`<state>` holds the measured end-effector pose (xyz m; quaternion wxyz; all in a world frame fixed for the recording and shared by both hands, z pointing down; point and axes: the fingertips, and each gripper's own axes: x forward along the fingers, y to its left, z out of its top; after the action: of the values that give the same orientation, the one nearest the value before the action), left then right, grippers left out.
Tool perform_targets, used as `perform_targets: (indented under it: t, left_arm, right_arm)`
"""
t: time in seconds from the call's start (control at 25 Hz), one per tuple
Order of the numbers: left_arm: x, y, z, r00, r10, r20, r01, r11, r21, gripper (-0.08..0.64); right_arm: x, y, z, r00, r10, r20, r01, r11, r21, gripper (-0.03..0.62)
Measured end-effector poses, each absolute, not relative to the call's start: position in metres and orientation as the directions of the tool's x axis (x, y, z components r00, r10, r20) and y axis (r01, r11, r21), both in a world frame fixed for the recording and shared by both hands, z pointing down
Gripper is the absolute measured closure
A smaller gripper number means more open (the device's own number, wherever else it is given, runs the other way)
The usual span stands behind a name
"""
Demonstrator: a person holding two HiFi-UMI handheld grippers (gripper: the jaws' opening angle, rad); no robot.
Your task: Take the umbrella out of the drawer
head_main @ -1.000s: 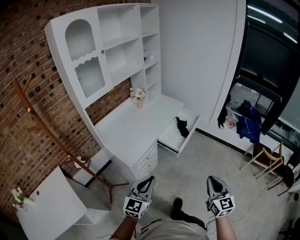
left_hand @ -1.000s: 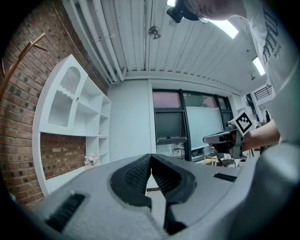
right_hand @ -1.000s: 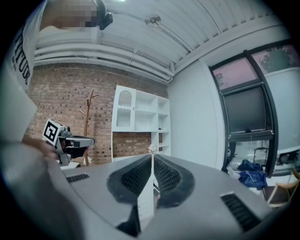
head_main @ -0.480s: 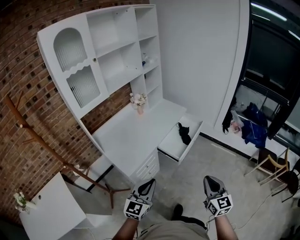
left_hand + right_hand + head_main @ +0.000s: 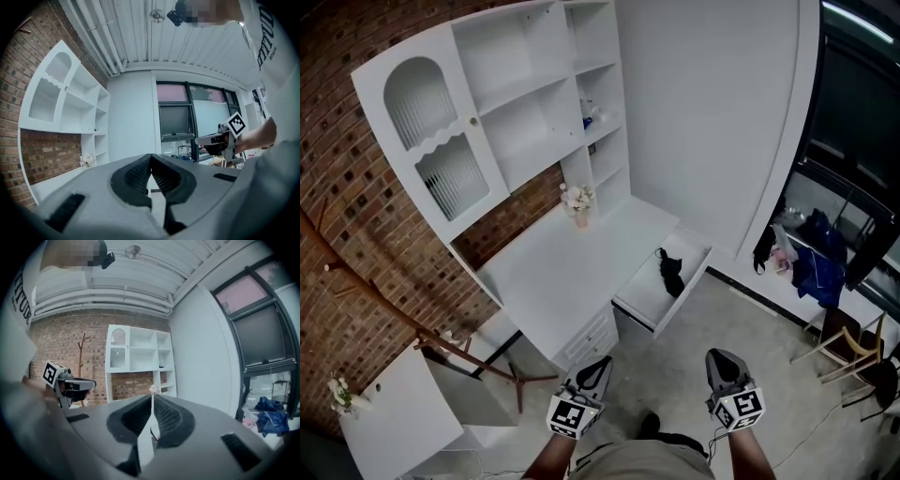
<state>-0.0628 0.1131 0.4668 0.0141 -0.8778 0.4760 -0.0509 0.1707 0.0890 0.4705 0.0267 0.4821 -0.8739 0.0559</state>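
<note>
The black umbrella lies in the open drawer of the white desk. The left gripper and the right gripper are both pressed together, empty, well apart from it

The umbrella is a small black folded one, seen in the head view just right of the frame's centre. It lies flat on the floor of the drawer, bunched and somewhat crumpled. Its length runs roughly along the drawer's length, and it sits nearer the far end than the near one. The drawer is white, shallow and rectangular. It stands pulled well out from the right end of the white desk, slanting towards the lower middle of the frame, its open top showing. Apart from the umbrella, its pale floor is bare.
</note>
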Motion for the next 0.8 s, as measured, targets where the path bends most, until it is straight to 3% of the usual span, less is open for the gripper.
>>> perform_targets:
  t: [0.8]
  left_arm:
    - [-0.018,0.033,0.484,0.500,-0.856,0.128,-0.857,-0.511,-0.064,0.535]
  right_arm:
    - [0.217,0.003,0.494,-0.555,-0.821,0.134,-0.832,0.544,-0.110,0.558]
